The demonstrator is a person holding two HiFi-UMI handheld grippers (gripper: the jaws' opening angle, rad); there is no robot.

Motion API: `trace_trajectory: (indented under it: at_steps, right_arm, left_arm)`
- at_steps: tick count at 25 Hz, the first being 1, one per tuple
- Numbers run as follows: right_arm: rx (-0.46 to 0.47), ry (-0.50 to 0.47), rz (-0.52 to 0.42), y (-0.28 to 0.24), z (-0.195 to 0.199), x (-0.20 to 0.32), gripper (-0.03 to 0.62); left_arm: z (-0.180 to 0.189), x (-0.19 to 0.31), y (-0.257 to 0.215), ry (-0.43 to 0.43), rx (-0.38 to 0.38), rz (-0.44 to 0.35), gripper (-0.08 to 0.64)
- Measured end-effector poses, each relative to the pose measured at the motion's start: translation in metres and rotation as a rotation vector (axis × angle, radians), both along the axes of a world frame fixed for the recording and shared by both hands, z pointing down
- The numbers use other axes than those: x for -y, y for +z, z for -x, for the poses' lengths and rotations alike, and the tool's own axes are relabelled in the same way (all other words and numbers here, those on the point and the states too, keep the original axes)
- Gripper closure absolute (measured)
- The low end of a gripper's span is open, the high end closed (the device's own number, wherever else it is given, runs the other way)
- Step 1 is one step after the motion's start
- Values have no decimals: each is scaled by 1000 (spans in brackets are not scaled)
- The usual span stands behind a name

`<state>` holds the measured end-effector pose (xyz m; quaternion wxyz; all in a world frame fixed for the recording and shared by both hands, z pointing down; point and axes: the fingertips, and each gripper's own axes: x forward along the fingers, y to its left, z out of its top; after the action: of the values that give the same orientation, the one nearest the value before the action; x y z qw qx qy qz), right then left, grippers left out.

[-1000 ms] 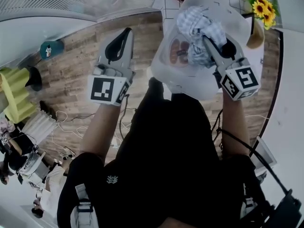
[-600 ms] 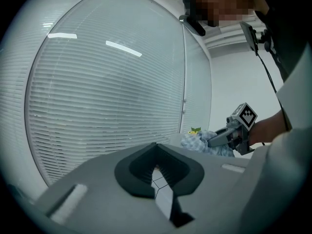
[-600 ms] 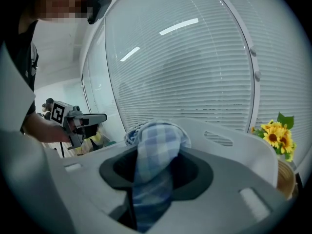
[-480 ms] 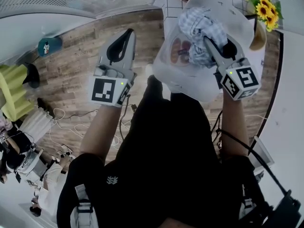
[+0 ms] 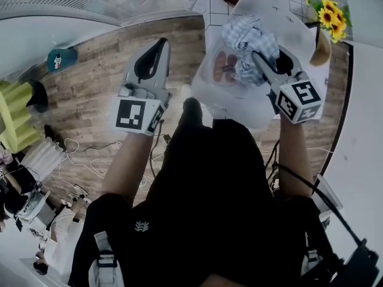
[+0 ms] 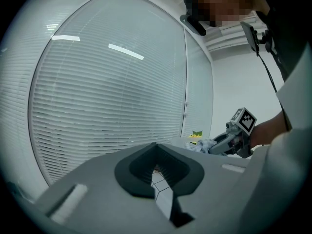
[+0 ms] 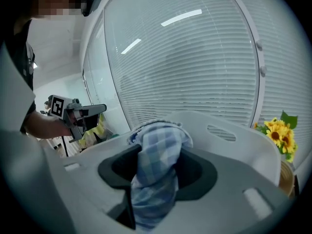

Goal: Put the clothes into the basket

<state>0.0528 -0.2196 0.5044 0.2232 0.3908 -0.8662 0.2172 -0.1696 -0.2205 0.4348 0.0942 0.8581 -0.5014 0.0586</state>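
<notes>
Opening my right claw [image 5: 269, 55], blue-and-white checked cloth [image 5: 242, 31] between its jaws, over the white plastic basket [image 5: 233, 106]. Go wide so nothing snags; left claw [image 5: 158, 45] closed, empty.

A recording room or lab dressed up as a home: wood-plank floor [image 5: 90, 88] beneath tall windows with white slatted blinds [image 6: 107, 91]; loose cables [image 5: 90, 154] trailing over the planks; other people [image 5: 24, 196] with equipment at the edge; a white laundry basket [image 5: 239, 106] and a bunch of sunflowers [image 5: 329, 17] lend the domestic touch.
</notes>
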Motion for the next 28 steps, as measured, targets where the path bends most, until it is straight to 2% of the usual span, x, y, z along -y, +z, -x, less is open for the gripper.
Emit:
trace_trajectory:
  at_steps: [4,10,19,22,28]
  right_arm:
    - [-6,-15,11,2,4,-5,386]
    - [14,4,-46,-11,-1,-2,373]
    - [17,9,-74,-29,-11,-7,370]
    - [24,26,-101,-44,-18,-8,370]
    - [96,61,-197,-90,-30,-18,373]
  left_arm:
    - [0,-5,0,2,-1,4,554]
    - [-5,-7,-5,12,-5,-15,554]
    - [-16,-11,-27,24,-1,-52,554]
    - [-18,-13,-41,27,0,-74,554]
    - [-20,-20,-77,46,16,-131,554]
